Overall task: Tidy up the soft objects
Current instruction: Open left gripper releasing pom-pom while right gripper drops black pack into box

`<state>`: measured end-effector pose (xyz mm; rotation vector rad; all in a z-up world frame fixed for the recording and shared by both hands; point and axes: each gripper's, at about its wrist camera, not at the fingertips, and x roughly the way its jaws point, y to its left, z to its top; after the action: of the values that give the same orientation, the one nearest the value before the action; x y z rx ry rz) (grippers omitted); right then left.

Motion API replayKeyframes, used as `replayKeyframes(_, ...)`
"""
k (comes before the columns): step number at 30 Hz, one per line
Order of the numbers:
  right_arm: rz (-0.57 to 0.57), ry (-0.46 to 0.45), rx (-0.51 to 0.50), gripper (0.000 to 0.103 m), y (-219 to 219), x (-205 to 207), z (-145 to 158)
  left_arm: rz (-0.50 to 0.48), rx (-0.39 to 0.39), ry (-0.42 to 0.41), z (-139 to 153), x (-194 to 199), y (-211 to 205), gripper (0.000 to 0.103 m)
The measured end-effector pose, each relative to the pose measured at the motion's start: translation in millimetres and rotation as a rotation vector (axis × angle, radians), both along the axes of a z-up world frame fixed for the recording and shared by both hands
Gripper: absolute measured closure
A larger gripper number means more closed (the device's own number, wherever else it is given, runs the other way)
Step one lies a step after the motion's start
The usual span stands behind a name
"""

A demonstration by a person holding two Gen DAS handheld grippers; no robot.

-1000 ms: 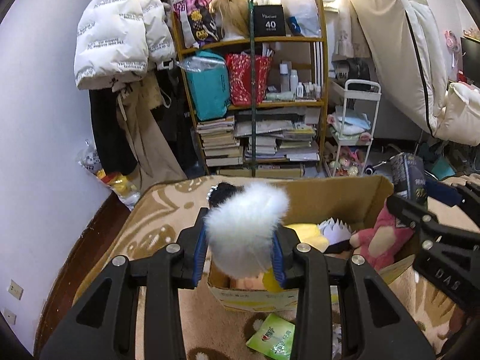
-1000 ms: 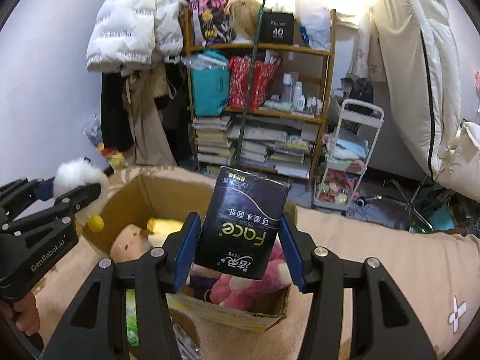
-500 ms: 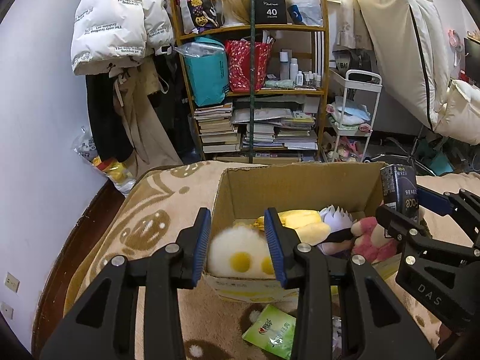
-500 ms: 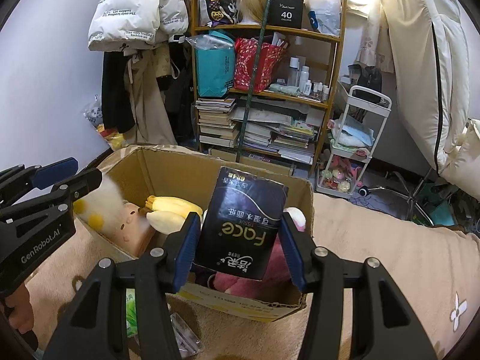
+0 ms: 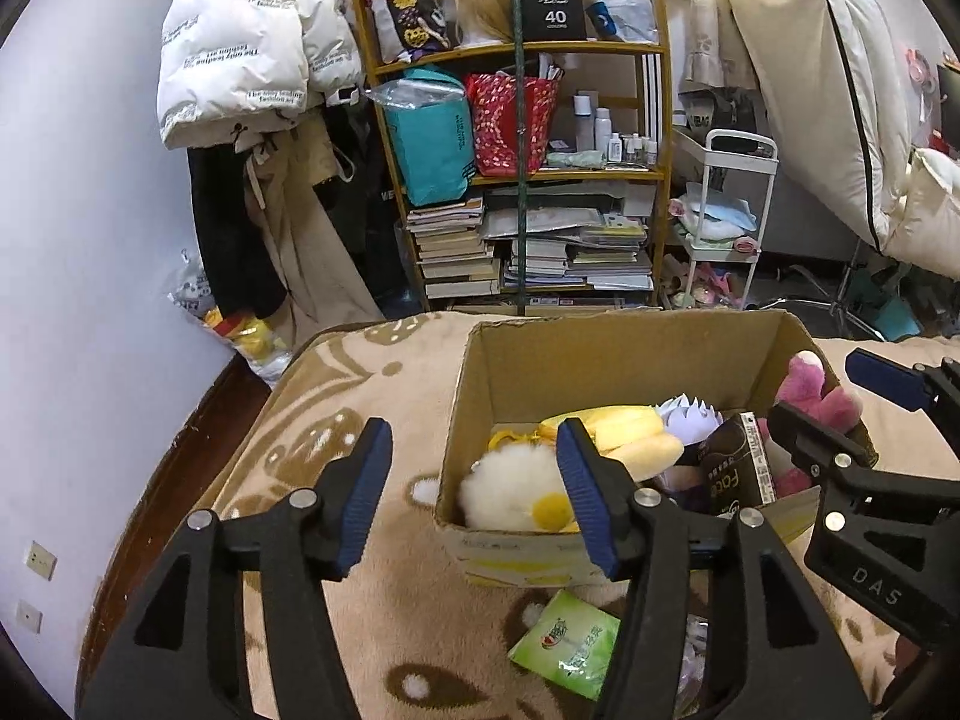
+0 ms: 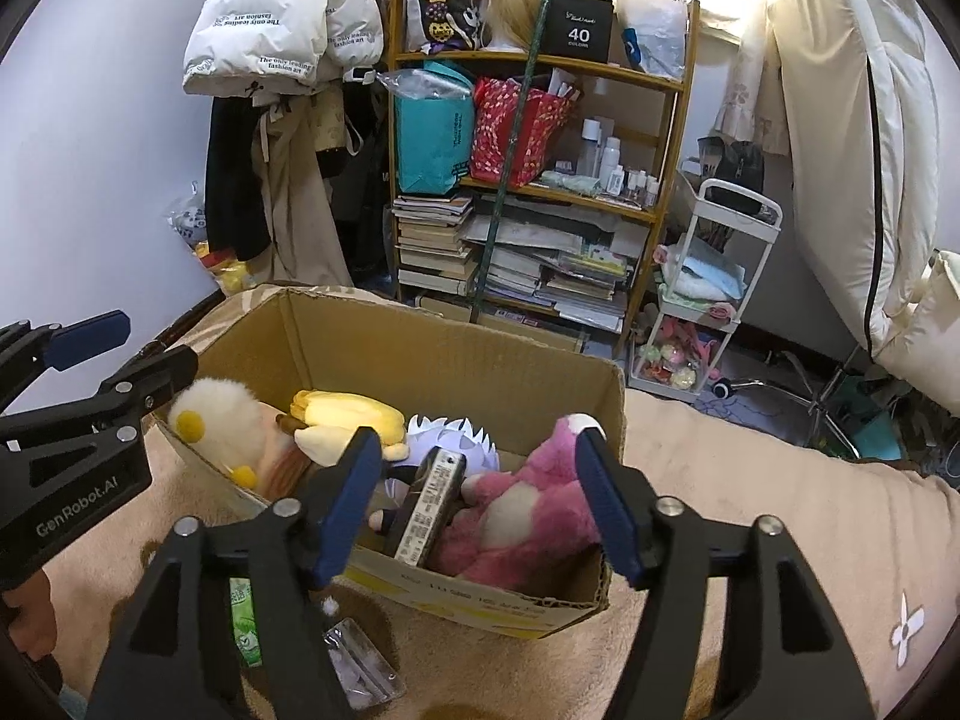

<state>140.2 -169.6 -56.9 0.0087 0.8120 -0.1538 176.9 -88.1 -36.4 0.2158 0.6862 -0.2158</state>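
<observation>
While both tools hover over the cardboard box [image 5: 630, 354] in the middle of each frame, neither has hold of anything: the left gripper [image 5: 474, 495] stands spread wide at the lower centre of its view, and the right gripper [image 6: 480, 501] is equally wide apart low in its own. The white fluffy plush with yellow spots [image 5: 516, 492] lies inside the box's near left corner, just beyond the left gripper's right finger and behind it in part. The dark tissue pack [image 6: 429, 504] rests tilted in the box between the right gripper's fingers, leaning against the pink plush [image 6: 516, 510]. A yellow plush [image 6: 348, 414] lies behind them. A green packet [image 5: 564, 642] sits on the beige blanket [image 5: 360, 396] before the box.
</observation>
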Motion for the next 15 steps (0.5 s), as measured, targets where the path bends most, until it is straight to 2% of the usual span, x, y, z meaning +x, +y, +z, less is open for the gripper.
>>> replayKeyframes(3, -0.006, 0.013, 0.002, 0.03, 0, -3, 0, 0.01, 0.001, 0.005, 2, -1, 5, 0.045)
replayKeyframes(5, -0.012, 0.014, 0.016, 0.029, -2, -6, 2, 0.016, 0.005, 0.007, 3, -3, 8, 0.04)
replayKeyframes(7, -0.019, 0.006, 0.029, 0.018, -3, -9, 4, 0.022, -0.005, 0.01, 5, -5, 12, 0.034)
replayKeyframes(8, -0.026, -0.004, 0.034, 0.016, -3, -11, 7, 0.027, -0.012, 0.015, 7, -7, 16, 0.034)
replayKeyframes(13, -0.034, -0.006, 0.061, 0.014, -6, -19, 14, 0.038, -0.011, 0.018, 12, -15, 24, 0.021)
replayKeyframes(15, -0.036, 0.0, 0.065, 0.011, -5, -23, 15, 0.038, 0.011, 0.011, 13, -20, 26, 0.02)
